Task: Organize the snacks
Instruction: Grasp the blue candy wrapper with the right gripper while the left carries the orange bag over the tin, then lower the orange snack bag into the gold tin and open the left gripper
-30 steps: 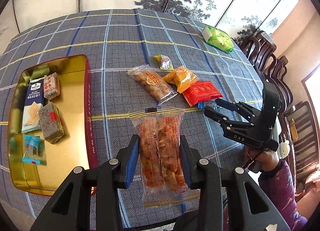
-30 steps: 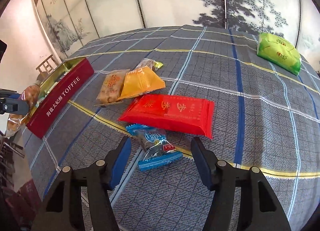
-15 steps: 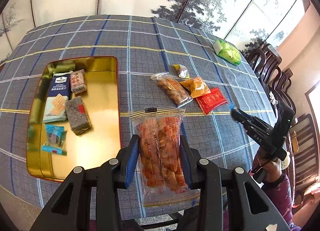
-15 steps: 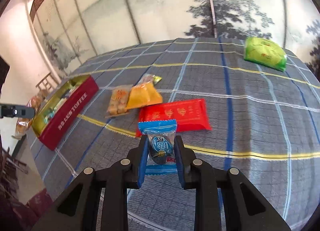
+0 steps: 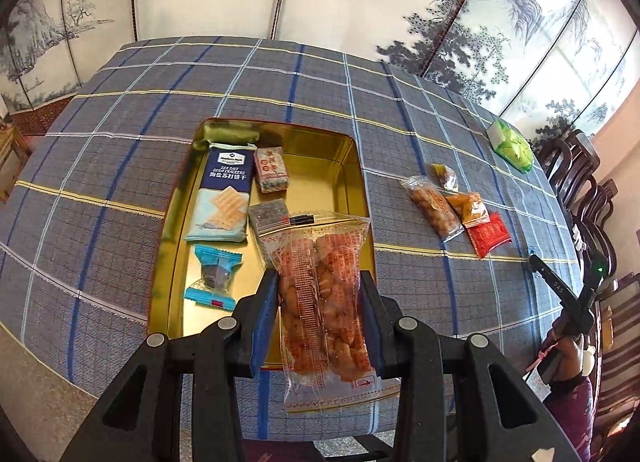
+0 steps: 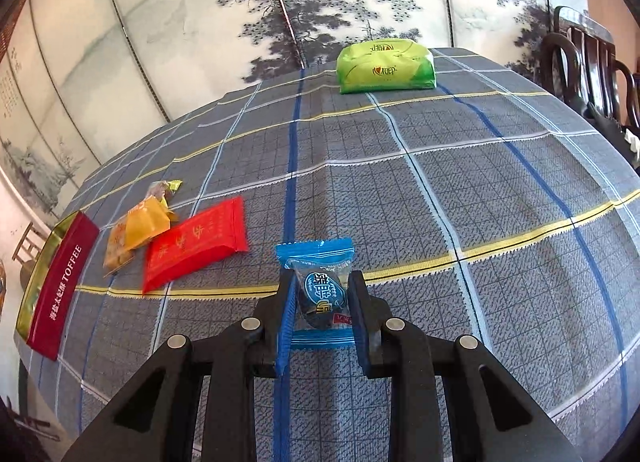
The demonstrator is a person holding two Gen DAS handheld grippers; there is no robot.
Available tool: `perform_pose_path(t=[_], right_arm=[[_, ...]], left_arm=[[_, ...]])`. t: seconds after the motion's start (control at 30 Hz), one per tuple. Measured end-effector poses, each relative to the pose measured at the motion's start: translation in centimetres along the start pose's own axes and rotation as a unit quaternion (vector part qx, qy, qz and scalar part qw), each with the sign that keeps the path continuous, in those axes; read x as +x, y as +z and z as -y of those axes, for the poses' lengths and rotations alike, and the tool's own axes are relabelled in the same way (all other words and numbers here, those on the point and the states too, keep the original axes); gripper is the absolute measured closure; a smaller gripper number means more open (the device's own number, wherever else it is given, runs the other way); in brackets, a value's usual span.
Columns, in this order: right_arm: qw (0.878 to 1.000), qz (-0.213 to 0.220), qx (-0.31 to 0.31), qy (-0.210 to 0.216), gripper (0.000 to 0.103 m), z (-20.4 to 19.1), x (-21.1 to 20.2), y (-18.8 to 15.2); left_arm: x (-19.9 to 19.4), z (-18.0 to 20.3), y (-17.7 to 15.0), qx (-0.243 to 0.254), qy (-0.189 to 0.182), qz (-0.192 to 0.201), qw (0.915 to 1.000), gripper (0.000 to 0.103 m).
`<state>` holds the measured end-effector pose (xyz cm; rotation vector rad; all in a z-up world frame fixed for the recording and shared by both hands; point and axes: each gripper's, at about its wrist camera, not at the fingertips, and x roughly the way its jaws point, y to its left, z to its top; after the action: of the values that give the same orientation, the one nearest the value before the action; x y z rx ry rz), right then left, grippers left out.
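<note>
- My left tool (image 5: 318, 316) is clamped on the long clear packet of fried twists (image 5: 324, 302), jaws part-way in and pressing its sides. I hold it by the lower half so the top hangs free over the gold tin (image 5: 356, 166), ready to drop in.
- That packet hangs over the tin's near right corner, beside the grey bar (image 5: 269, 213) already inside.
- The tin holds the sorted pieces: the soda cracker pack (image 5: 224, 194) along its left wall, a small pink-labelled cake (image 5: 272, 169) towards its far end, and a blue candy (image 5: 214, 277) at its near left.
- My right tool (image 6: 322, 304) is closed tight on a blue-wrapped candy (image 6: 320, 294), pinching its bulge so the flat ends stick out above and below. It is held clear of the desk (image 6: 460, 182), well right of the tin's red TOFFEE side.
- Unsorted, right of the tin: the red packet (image 6: 196, 242), an orange packet (image 6: 146, 224) and a clear one (image 5: 434, 208); the green pack (image 6: 384, 66) lies far off.
- Against a second ago: the right tool stood open around the blue candy on the desk by the red packet; now it has it gripped and lifted.
- The left view has swung so the tin sits right under the twists rather than off to the left; the grip looks unchanged.
</note>
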<state>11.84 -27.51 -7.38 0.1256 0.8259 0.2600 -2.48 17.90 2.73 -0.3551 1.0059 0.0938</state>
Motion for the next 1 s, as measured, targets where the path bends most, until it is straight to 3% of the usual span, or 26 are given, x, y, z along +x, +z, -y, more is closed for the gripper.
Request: perform_pose_path(t=[0.43,1.0], right_arm=[[1.000,-0.008,0.001,-0.006,0.076,-0.1,0.0,0.0],[1.000,-0.007,0.000,-0.005,0.076,-0.1,0.1,-0.1]], left_arm=[[2.7,-1.1,1.1,0.000,0.008,-0.006,0.9999,0.068],[10.2,1.2,7.4,0.039,0.039,-0.016,0.9983,0.068]])
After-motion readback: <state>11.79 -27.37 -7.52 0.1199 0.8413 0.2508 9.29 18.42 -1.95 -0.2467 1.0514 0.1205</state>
